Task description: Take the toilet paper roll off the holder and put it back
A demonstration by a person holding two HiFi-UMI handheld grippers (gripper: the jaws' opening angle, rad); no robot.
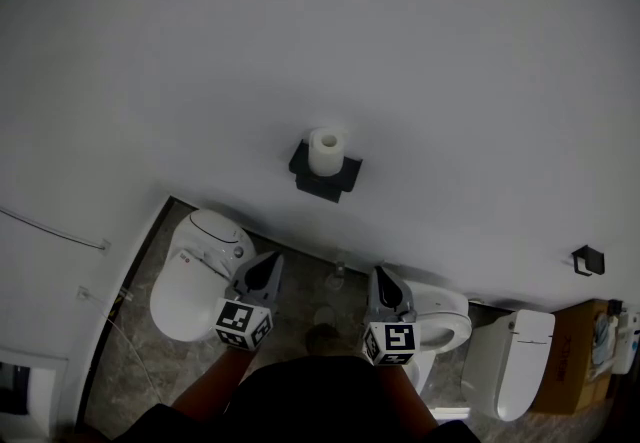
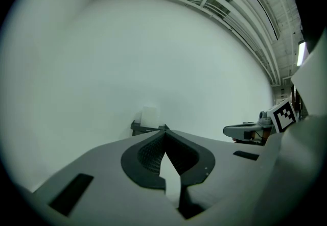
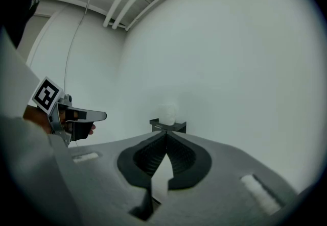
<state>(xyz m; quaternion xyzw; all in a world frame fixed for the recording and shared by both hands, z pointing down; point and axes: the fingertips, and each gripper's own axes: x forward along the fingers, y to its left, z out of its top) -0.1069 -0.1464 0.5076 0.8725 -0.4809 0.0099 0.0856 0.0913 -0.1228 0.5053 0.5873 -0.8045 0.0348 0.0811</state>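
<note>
— Two claws: spread or pressed together?
— Pressed together, left gripper and right gripper alike, pinching nothing; side by side low in the head view.
— Hard to make out?
— Roll: crisp from the head, but only a washed-out pale blur just above the tips in both gripper views. Forearms cut off at bottom edge.
— Placed where?
— Upright on black holder, centre of frame, on white wall, well apart from both claws.
— Room?
— Mottled grey floor lower left, three toilets along the bottom, hook at right, box cut off lower right.
</note>
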